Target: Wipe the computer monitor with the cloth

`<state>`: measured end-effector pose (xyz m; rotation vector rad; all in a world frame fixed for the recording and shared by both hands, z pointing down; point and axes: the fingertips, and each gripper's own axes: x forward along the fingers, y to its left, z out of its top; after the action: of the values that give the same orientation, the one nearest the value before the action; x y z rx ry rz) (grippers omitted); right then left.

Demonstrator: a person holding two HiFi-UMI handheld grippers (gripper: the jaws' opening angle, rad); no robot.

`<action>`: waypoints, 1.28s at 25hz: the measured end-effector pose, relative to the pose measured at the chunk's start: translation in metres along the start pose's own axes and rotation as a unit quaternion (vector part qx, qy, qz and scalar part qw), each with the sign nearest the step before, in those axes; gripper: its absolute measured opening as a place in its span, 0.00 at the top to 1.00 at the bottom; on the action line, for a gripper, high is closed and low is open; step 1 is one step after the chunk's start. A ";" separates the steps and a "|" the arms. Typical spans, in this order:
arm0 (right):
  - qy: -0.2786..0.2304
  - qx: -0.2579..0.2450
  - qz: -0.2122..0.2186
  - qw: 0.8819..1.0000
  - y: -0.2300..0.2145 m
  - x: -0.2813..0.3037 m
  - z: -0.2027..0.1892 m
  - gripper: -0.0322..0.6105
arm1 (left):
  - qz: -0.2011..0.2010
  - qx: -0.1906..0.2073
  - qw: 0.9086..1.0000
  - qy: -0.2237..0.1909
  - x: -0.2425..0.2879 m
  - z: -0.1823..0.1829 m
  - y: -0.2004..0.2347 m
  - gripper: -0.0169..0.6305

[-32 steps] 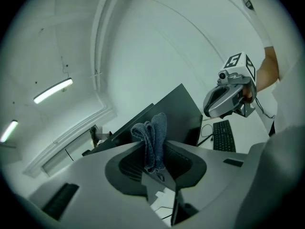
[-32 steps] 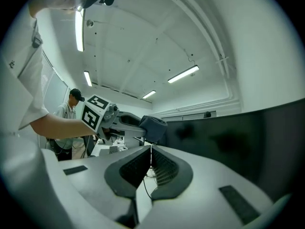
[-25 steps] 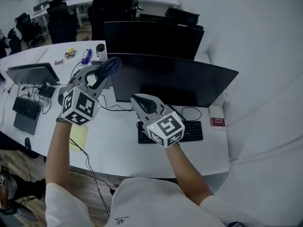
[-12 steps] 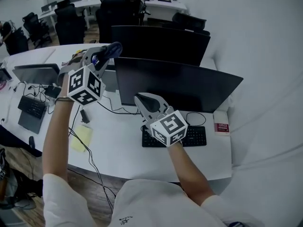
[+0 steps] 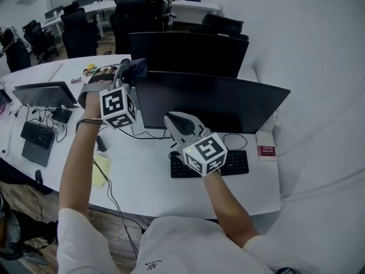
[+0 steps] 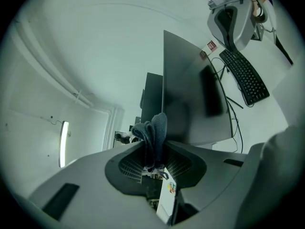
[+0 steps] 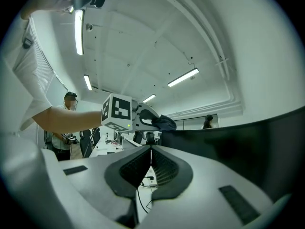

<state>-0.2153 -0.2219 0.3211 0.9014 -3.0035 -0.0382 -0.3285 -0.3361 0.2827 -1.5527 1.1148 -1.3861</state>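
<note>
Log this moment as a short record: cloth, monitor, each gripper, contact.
cloth: dark, bunched, pinched in the left gripper
left gripper: shut on the cloth, up at the monitor's upper left corner
right gripper: shut, empty, low, near the keyboard
monitor: dark, upright on the desk
cloth touching screen: cannot tell

left gripper [image 5: 126,74]: we've swung it rightward, in toward the monitor [image 5: 211,101]
cloth [image 5: 137,68]: now we see it right at the monitor's top left corner, it was out to the side before
</note>
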 end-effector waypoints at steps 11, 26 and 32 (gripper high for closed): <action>-0.004 0.003 -0.030 1.000 -0.026 -0.022 0.001 0.92 | -0.013 0.008 0.999 -0.052 0.004 0.061 -0.005 0.81; -0.007 0.014 -0.093 0.996 -0.099 -0.107 0.002 0.92 | -0.027 0.021 0.994 -0.100 0.026 0.177 -0.013 0.81; -0.012 0.016 -0.118 0.993 -0.127 -0.142 0.002 0.92 | -0.030 0.028 0.991 -0.126 0.032 0.229 -0.019 0.81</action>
<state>-0.0266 -0.2497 0.3165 1.2625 -2.9085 -0.0001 -0.0980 -0.3630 0.2836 -1.6776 0.8759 -1.2091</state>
